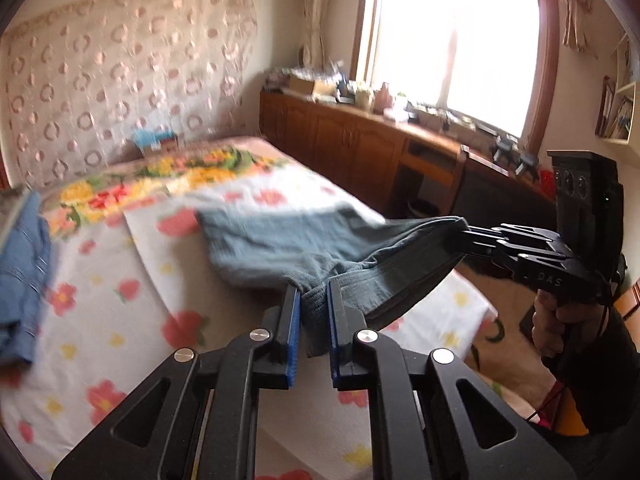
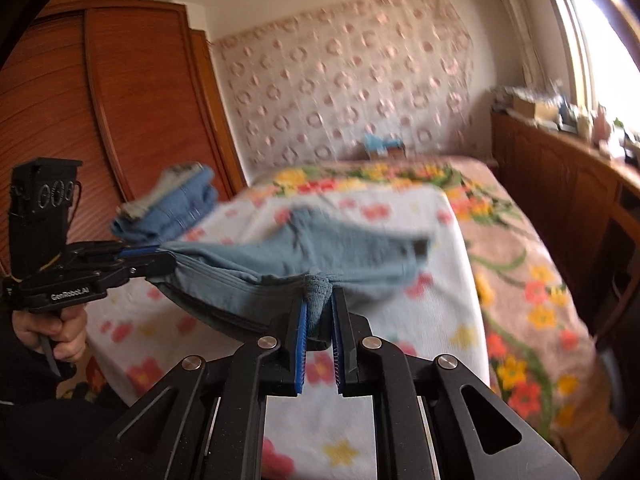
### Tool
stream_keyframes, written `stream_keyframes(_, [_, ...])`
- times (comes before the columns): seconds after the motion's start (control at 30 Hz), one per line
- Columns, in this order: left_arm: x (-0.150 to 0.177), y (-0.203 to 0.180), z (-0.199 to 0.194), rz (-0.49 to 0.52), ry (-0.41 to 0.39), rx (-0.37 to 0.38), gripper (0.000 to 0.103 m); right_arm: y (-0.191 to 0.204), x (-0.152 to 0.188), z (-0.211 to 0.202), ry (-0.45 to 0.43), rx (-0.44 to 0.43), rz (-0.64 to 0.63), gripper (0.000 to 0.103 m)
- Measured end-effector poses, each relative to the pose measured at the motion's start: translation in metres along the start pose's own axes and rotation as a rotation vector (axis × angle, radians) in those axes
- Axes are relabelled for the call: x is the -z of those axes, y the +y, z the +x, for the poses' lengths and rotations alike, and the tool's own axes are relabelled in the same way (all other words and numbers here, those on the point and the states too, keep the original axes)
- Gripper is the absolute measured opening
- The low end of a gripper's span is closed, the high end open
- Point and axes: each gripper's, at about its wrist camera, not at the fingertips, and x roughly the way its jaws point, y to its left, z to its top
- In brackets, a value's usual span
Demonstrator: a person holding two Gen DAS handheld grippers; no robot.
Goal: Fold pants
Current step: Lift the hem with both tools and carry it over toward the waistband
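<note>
Grey-blue pants point(image 1: 280, 248) hang stretched in the air over the flowered bed point(image 1: 120, 280), blurred by motion. My left gripper point(image 1: 314, 300) is shut on one bunched corner of the waistband. My right gripper point(image 1: 466, 230) shows in the left wrist view at the right, shut on the other end of the waistband. In the right wrist view my right gripper point(image 2: 319, 304) pinches bunched fabric of the pants point(image 2: 352, 240), and my left gripper point(image 2: 160, 254) holds the other end at the left. The legs trail toward the far side of the bed point(image 2: 400, 360).
A pile of folded blue clothes point(image 1: 20, 272) lies at the bed's left side, also in the right wrist view point(image 2: 176, 204). A wooden wardrobe point(image 2: 120, 120) stands left, low wooden cabinets point(image 1: 340, 144) with clutter under the window, and a patterned headboard cover point(image 1: 120, 72) behind.
</note>
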Motion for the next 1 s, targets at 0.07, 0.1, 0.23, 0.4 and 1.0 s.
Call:
stream_keyframes(0.07, [-0.011,0.004,-0.013,-0.003,-0.033,-0.007,0.013,0.009,-0.017,-0.008,-0.04,-0.015,-0.028,0.011])
stream_keyframes(0.1, [-0.016,0.006,-0.019,-0.004,-0.05,-0.014,0.013,0.014,-0.024,-0.012,-0.056,-0.022,-0.042,0.011])
stream_keyframes(0.23, [-0.035,0.012,-0.046,0.004,-0.115,-0.041,0.013,0.033,-0.053,-0.024,-0.11,-0.056,-0.091,0.011])
stream_keyframes(0.4, [-0.05,0.024,-0.055,0.033,-0.137,-0.097,0.013,0.051,-0.085,-0.016,-0.124,-0.068,-0.178,0.011])
stream_keyframes(1.0, [-0.151,0.112,-0.043,0.043,-0.191,-0.369,0.013,0.064,-0.215,0.115,-0.177,-0.02,-0.298,0.011])
